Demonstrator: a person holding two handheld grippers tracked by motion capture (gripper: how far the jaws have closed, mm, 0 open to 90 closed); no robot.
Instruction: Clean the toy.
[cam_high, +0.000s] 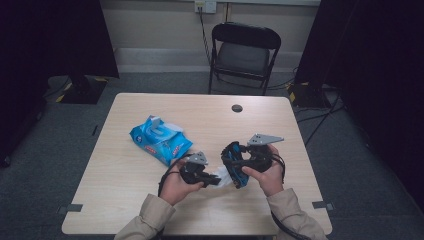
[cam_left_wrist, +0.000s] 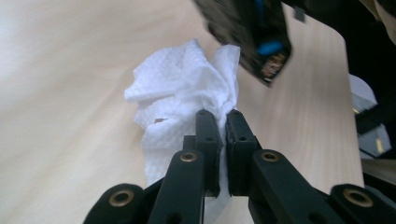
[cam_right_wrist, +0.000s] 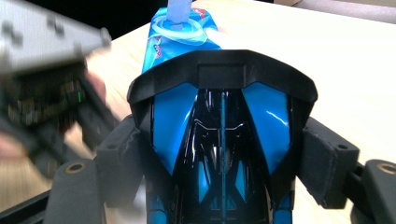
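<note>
At the near middle of the pale wood-grain table (cam_high: 130, 170), two grippers meet over one toy car and one wipe. The right gripper (cam_right_wrist: 223, 154) is clamped on the car (cam_right_wrist: 219, 135) — glossy blue and black plastic, wedge-shaped with a black wing across its end — its padded jaws pressing the car's two flanks. In the high view the car (cam_high: 235, 162) is held off the table, its long axis running roughly toward and away from the person; which end is the nose I cannot tell. The left gripper (cam_left_wrist: 222, 122) has its jaws together, pinching a crumpled white wipe (cam_left_wrist: 180, 79) with a dimpled, quilted texture; the wipe bunches just beside the car. Behind them, to the left, lies one soft blue wipe pack (cam_high: 160, 139) — flat, its lid flap standing open.
</note>
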